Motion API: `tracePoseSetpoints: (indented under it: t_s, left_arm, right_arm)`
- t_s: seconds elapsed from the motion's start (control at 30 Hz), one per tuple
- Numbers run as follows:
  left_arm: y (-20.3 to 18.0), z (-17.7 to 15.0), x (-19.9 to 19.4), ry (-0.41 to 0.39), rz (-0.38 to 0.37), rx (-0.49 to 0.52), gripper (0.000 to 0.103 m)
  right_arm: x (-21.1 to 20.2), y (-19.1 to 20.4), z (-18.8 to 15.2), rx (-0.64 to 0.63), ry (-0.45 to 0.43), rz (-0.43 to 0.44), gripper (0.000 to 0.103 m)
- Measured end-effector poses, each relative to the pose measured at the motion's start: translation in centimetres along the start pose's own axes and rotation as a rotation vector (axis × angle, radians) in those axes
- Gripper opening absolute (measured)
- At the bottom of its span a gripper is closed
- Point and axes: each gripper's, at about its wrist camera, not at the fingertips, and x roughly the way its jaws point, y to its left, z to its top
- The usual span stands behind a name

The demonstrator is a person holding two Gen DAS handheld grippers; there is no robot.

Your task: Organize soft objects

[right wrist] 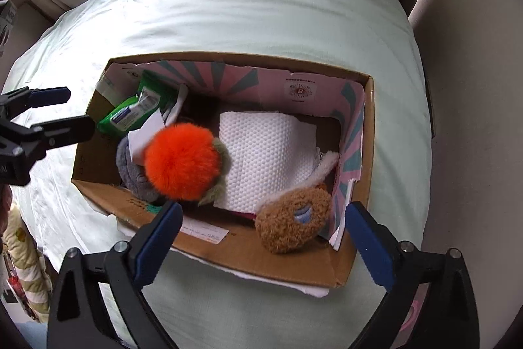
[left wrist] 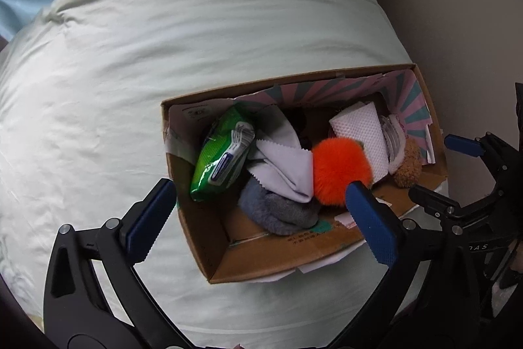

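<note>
L gripper [left wrist: 261,215] wide apart, empty | R gripper [right wrist: 264,234] same | box [right wrist: 287,264] w/ orange pom [right wrist: 181,161], brown plush [right wrist: 292,219] at 4 o'clock

A brown cardboard box [right wrist: 287,264] with pink-and-teal striped lining is sitting on pale green bedding [left wrist: 163,54], showing a bright orange pompom [right wrist: 181,161], green wipes packet [left wrist: 219,152], white dimpled paper [right wrist: 268,152], grey cloth [left wrist: 278,211] and what looks like a tan plush toy [right wrist: 291,218]

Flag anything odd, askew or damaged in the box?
Nothing spilled; everything sits inside the cardboard box. Oddities: the pink patterned liner is torn and ragged along its edges, and the green wipes pack, the only non-plush item, leans tilted against the box's end wall.
</note>
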Motion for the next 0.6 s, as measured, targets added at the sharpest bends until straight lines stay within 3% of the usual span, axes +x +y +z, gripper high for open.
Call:
tracePoseSetpoints:
  t_s: [0.37,0.6]
  left_arm:
    - [0.8,-1.7,-6.2,-0.094,-0.011,-0.008,0.103]
    - [2.8,-3.6,-15.5,-0.251,-0.021,-0.052,0.103]
  right_arm:
    - [-5.4,1.8,0.0,0.038,-0.115,-0.004,0.099]
    - [-13.6,5.3,1.1,0.040,-0.269,0.013,0.099]
